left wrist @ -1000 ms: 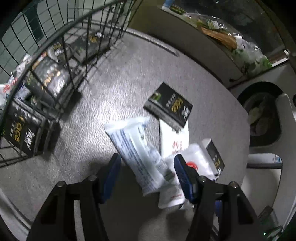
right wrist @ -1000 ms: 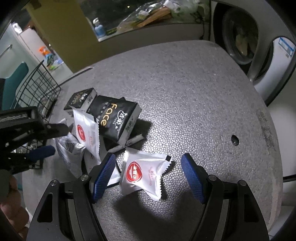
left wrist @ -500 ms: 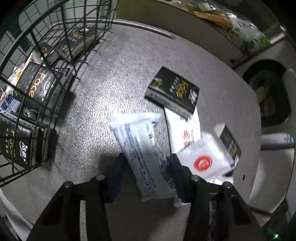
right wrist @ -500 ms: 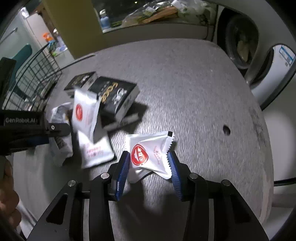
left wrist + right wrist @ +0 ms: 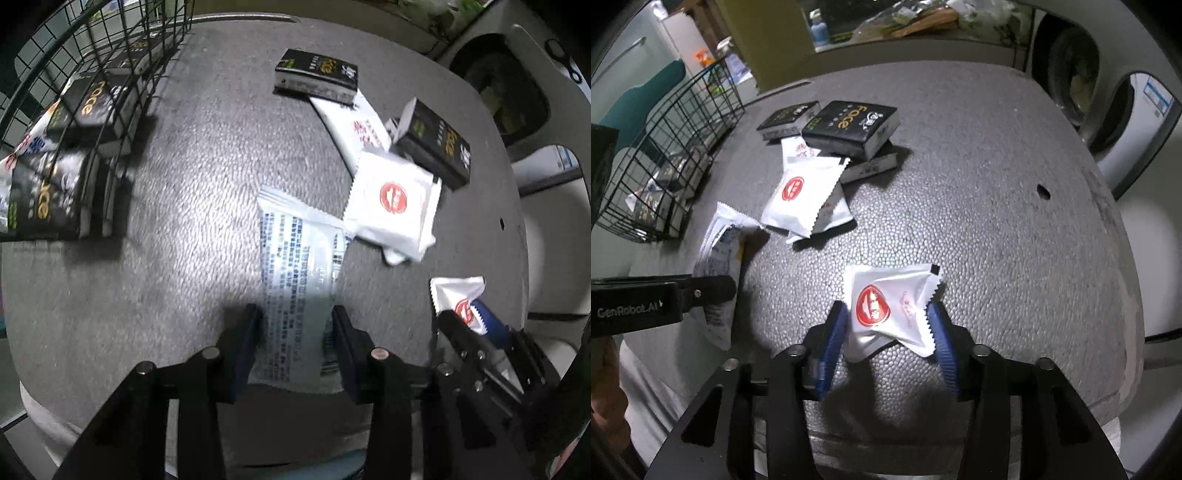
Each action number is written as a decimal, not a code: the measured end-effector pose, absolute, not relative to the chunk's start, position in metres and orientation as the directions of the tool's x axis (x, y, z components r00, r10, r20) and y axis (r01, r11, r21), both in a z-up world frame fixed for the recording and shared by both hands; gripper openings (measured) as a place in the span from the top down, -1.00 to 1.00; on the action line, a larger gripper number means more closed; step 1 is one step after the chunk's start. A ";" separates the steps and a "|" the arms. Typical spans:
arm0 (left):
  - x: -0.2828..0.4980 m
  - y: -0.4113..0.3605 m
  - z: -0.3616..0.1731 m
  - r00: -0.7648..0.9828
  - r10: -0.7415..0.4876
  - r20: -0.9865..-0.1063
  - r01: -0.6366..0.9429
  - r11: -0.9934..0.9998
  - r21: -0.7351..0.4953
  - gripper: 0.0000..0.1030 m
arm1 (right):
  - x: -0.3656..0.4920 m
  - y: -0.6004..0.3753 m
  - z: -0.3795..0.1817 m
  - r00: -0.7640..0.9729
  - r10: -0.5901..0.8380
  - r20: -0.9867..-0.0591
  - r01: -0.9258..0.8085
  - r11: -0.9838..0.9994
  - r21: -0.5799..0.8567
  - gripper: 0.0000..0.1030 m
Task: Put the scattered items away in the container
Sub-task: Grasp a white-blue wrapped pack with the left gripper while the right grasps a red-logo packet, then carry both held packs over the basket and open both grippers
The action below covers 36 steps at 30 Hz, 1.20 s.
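Left gripper (image 5: 295,328) now closing on long white blue-printed packet (image 5: 299,266), pads touching both edges, packet right of black wire basket (image 5: 110,62). Right gripper (image 5: 888,332) reopening slightly around white red-logo sachet (image 5: 886,302), farther from basket. Neither binned yet.

tabletop (image 5: 979,192): pebbled grey foam, matt | basket (image 5: 110,59): black wire | packets (image 5: 886,306): glossy white plastic film
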<state>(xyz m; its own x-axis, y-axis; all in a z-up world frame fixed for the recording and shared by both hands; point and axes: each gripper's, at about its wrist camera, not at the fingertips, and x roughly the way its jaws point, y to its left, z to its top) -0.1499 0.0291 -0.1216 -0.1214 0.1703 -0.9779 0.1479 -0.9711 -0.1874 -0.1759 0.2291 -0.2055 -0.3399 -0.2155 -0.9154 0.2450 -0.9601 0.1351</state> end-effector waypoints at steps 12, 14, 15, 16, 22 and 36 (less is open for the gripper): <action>-0.135 0.030 -0.120 -0.150 0.099 -0.984 0.107 -0.988 -0.115 -0.23 | -0.180 0.232 -0.206 -0.348 -0.175 -0.921 0.245 -0.965 0.091 -0.20; -0.134 0.032 -0.119 -0.149 0.087 -0.985 0.095 -0.990 -0.102 -0.23 | -0.180 0.231 -0.206 -0.347 -0.172 -0.922 0.247 -0.965 0.087 -0.04; -0.133 0.033 -0.119 -0.146 0.082 -0.986 0.088 -0.992 -0.095 -0.22 | -0.180 0.231 -0.205 -0.348 -0.166 -0.923 0.249 -0.965 0.080 0.03; -0.132 0.034 -0.119 -0.144 0.080 -0.986 0.084 -0.992 -0.093 -0.13 | -0.180 0.231 -0.205 -0.348 -0.165 -0.923 0.252 -0.965 0.078 0.07; -0.133 0.033 -0.114 -0.135 0.084 -0.987 0.075 -0.993 -0.095 0.19 | -0.179 0.232 -0.196 -0.354 -0.181 -0.917 0.251 -0.964 0.093 0.19; -0.110 0.021 -0.047 -0.235 0.124 -0.964 0.065 -0.988 -0.143 0.20 | -0.166 0.209 -0.126 -0.455 -0.235 -0.859 0.290 -0.951 0.107 0.21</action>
